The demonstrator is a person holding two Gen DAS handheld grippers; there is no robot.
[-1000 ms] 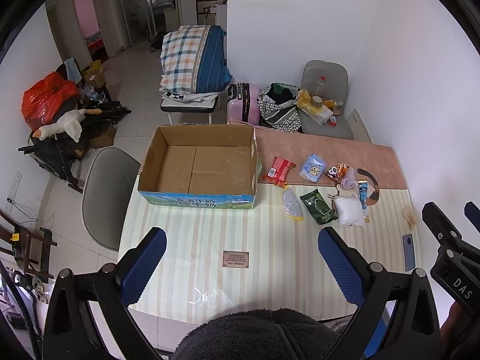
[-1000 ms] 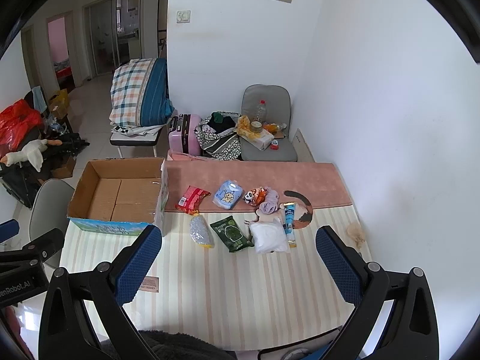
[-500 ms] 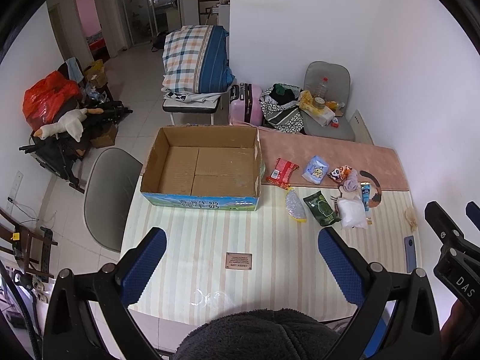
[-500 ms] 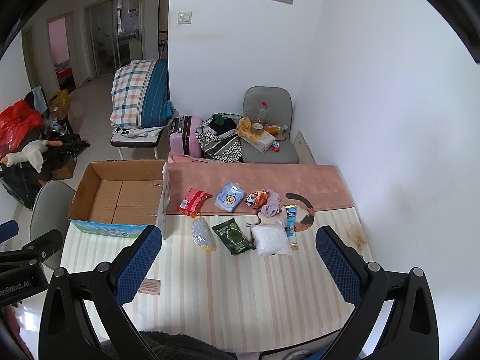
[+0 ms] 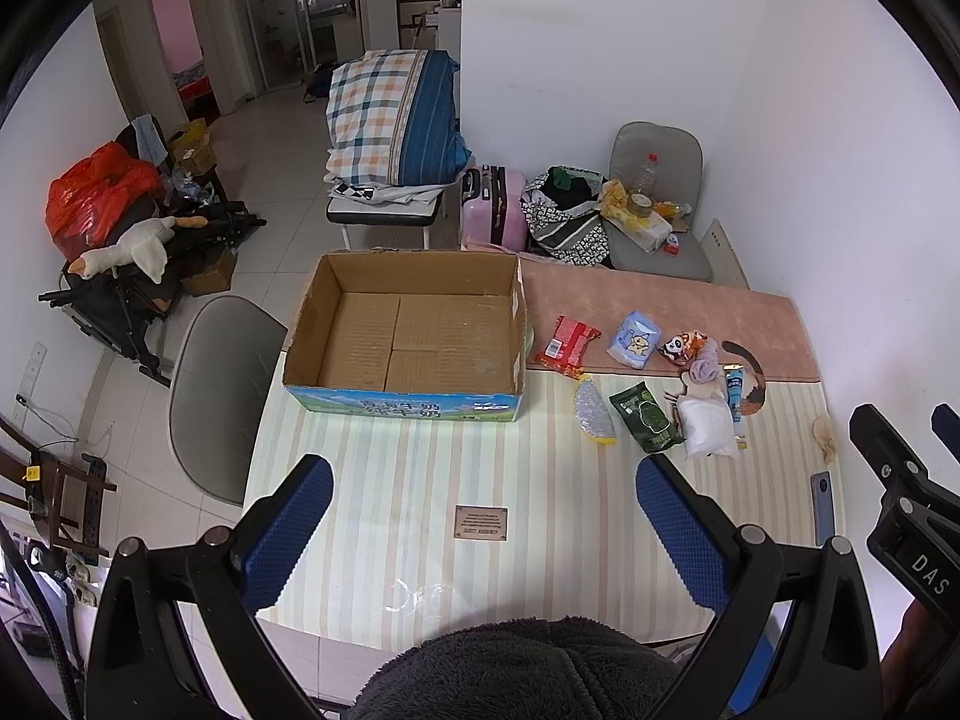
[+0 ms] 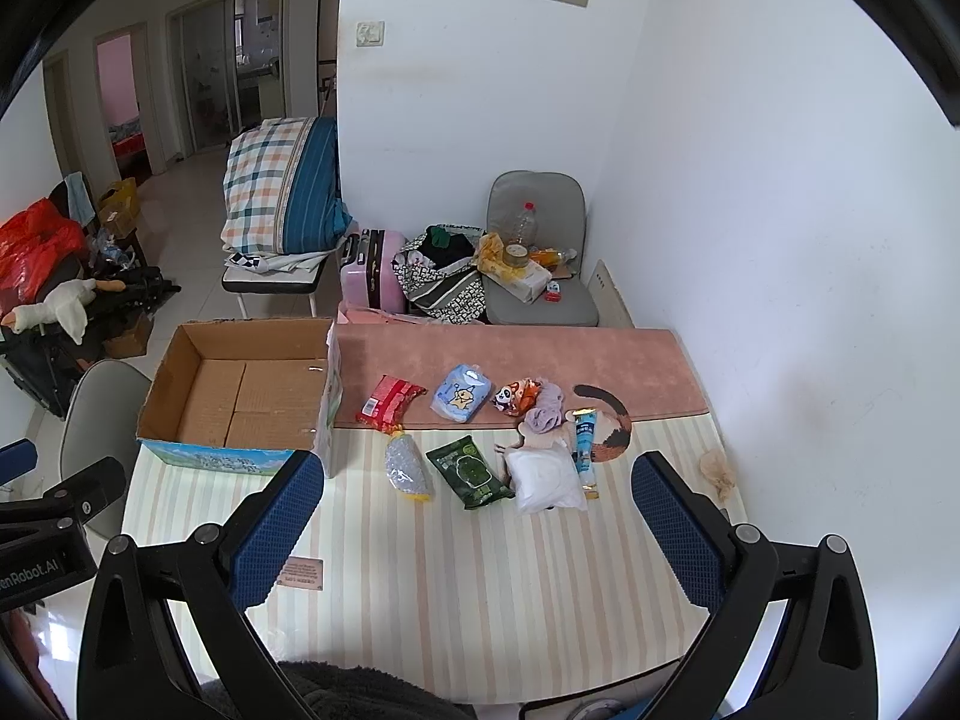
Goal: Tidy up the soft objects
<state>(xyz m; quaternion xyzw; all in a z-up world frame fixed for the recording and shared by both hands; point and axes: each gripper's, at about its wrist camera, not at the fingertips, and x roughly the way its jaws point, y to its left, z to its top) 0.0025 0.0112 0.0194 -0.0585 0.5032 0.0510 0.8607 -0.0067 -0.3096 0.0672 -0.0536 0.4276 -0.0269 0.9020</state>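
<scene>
An empty cardboard box point(image 5: 414, 330) point(image 6: 246, 390) stands at the far left of the striped table. To its right lies a cluster of soft packs: a red pack point(image 6: 390, 399), a blue tissue pack point(image 6: 461, 401), a panda pouch point(image 6: 517, 397), a lilac cloth point(image 6: 543, 413), a silver pouch point(image 6: 407, 468), a green wipes pack point(image 6: 471, 473), a white bag point(image 6: 547, 480) and a blue tube point(image 6: 583, 441). My left gripper point(image 5: 483, 528) and right gripper point(image 6: 477, 516) hover open above the table's near part, holding nothing.
A pink mat point(image 6: 540, 354) covers the table's far side. A brown card point(image 5: 480, 522) and a phone point(image 5: 822, 507) lie on the table, with a crumpled scrap point(image 6: 717, 471) by the wall. Grey chairs point(image 5: 216, 390) stand left and behind, a suitcase point(image 5: 492, 210) beyond.
Both views have shifted slightly, so the table and its objects sit a little lower and farther right in the frames. Both grippers remain open; nothing on the table has moved.
</scene>
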